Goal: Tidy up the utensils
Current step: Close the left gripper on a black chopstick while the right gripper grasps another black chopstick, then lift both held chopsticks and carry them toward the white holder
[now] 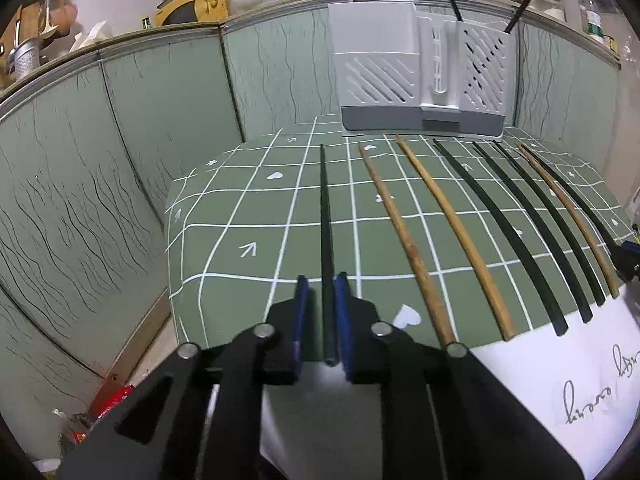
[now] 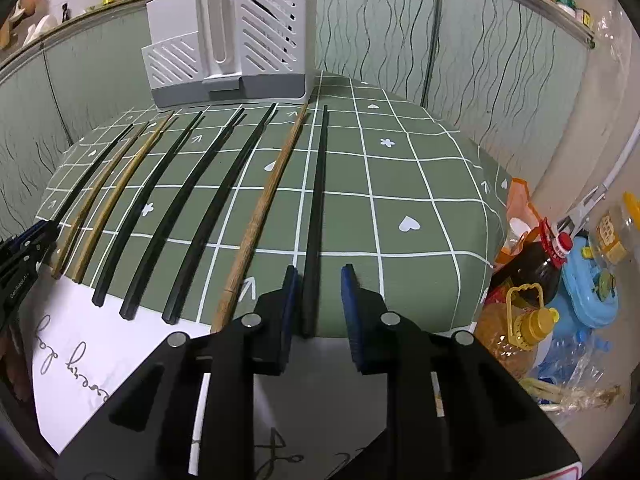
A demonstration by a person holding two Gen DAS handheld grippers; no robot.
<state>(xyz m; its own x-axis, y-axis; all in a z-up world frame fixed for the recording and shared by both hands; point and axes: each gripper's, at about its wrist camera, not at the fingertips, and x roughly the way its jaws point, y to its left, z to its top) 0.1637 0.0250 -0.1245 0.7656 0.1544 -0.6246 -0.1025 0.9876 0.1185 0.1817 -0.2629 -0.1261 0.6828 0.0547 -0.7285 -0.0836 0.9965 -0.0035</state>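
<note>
Each wrist view looks forward and down along its own fingers, close over the green cloth (image 1: 240, 216); both share the chopstick row and the white holder (image 2: 228, 40) (at the far edge).

chopsticks (image 2: 188, 200) side by side on table (image 2: 400, 184) | utensil holder (image 2: 230, 48) behind their far tips | paper sheet (image 2: 80, 340) under near ends
</note>
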